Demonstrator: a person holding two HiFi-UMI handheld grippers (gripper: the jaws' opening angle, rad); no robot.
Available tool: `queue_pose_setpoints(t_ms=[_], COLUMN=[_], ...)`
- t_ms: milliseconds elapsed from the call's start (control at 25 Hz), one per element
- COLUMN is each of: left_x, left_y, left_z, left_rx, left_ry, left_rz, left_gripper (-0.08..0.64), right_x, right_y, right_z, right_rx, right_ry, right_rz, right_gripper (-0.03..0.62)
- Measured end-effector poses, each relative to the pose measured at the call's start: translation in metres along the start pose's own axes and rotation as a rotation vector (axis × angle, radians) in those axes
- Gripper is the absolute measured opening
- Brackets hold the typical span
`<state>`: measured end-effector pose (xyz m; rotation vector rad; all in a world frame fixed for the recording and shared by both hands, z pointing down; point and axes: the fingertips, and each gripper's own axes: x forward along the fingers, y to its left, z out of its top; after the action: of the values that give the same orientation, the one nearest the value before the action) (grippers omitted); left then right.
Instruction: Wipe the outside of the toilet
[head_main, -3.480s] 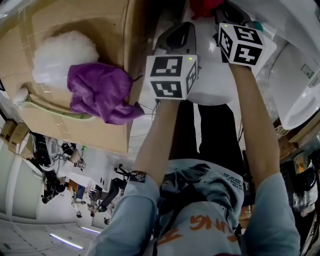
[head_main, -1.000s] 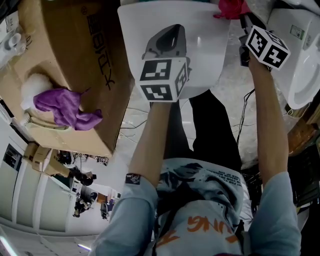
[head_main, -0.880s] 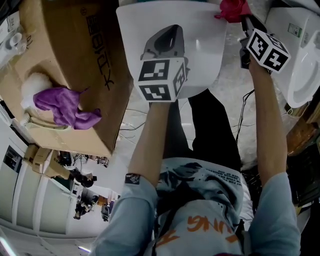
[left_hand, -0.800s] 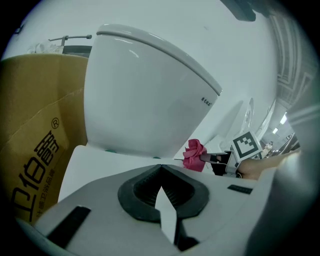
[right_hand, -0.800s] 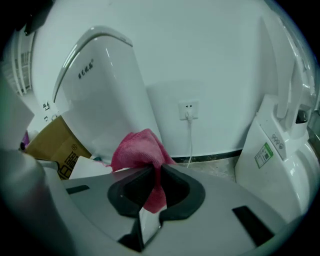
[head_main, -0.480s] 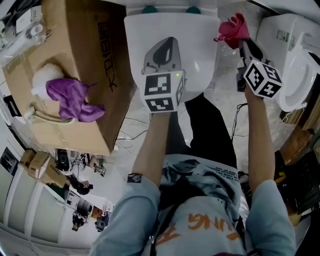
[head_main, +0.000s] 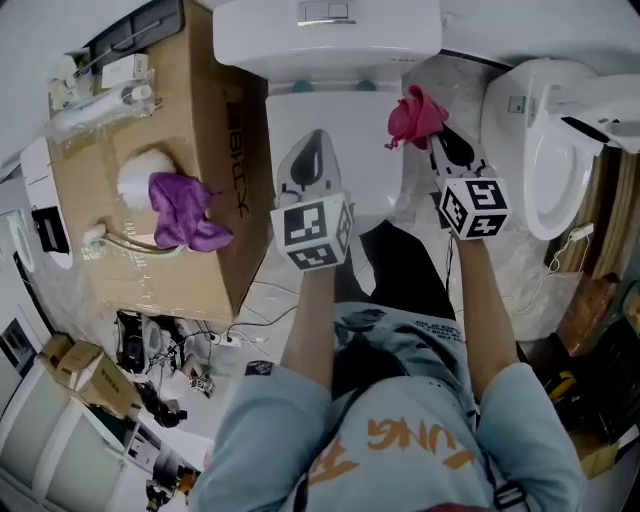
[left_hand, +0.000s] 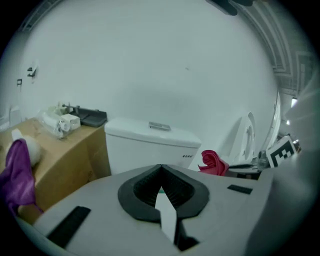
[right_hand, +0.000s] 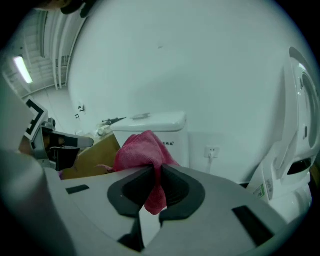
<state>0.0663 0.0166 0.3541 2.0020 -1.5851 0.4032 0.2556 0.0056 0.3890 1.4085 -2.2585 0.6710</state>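
The white toilet stands ahead with its lid down and its cistern against the wall; the cistern also shows in the left gripper view and, as the cistern, in the right one. My right gripper is shut on a pink cloth, held in the air beside the toilet's right side. The pink cloth bunches above the jaws. My left gripper hovers over the lid, shut with nothing in it.
A cardboard box stands left of the toilet with a purple cloth and a white fluffy wad on top. A second toilet with its lid raised stands at the right. Cables and clutter lie on the floor.
The head view has pulled back and tilted up, so the cistern now shows. Both grippers have drawn back toward me; the right one still holds the pink cloth.
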Motion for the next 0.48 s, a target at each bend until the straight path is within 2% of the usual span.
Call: queue_pose_setpoints(t_ms=[160,280,480], left_x=[-0.037,-0.064,-0.105], left_y=[0.0,-0.006,-0.028], left_z=[0.038,0.072,0.119], left_rx=[-0.032,-0.052,-0.023], left_ry=[-0.064,-0.136,-0.217], left_rz=[0.075,0.122,0.102], left_gripper=[0.025,0.025,0.025], right_x=[-0.028,-0.047,-0.079], right_y=[0.03,0.051,0.085], right_z=[0.043,0.078,0.131], right_rx=[-0.033,-0.015,0.045], right_ry=[-0.062,-0.124,-0.218], right_rz=[0.05,0.074,0.168], right_gripper=[0.057,0.057,0.055])
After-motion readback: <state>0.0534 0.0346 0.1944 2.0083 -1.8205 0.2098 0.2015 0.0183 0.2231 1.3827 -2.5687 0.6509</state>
